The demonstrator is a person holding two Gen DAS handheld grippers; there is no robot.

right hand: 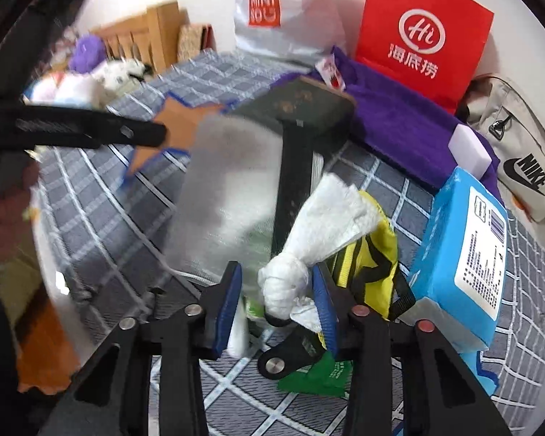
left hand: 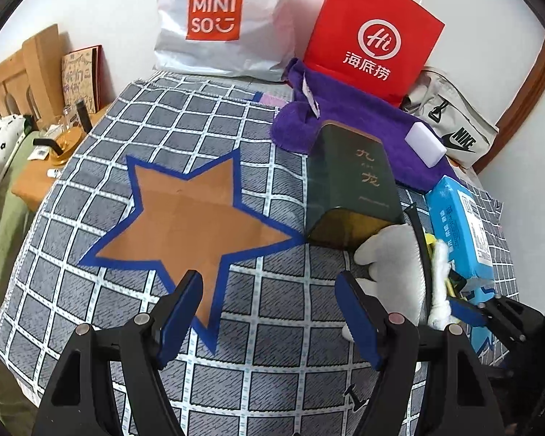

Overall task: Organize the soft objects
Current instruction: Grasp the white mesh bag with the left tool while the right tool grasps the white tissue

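Observation:
My left gripper (left hand: 272, 312) hangs open over the checked cloth (left hand: 272, 381), its fingers empty, just below the brown star with a blue border (left hand: 185, 218). A white plush toy (left hand: 388, 254) lies to its right, against a dark green tin (left hand: 352, 181). My right gripper (right hand: 276, 305) is shut on a white knotted cloth (right hand: 287, 279), whose loose end fans out above the pads. The same cloth (left hand: 439, 283) shows at the right of the left wrist view. Under it lie a yellow and black pouch (right hand: 370, 261) and a blurred white plush (right hand: 229, 181).
A blue tissue pack (right hand: 461, 247) lies right of the pouch. Behind are a purple towel (right hand: 399, 123) with a white sponge block (right hand: 468, 149), a red paper bag (right hand: 421, 29), a grey Miniso bag (left hand: 221, 25) and a Nike bag (right hand: 527, 160). A green packet (right hand: 316, 374) lies under my right gripper.

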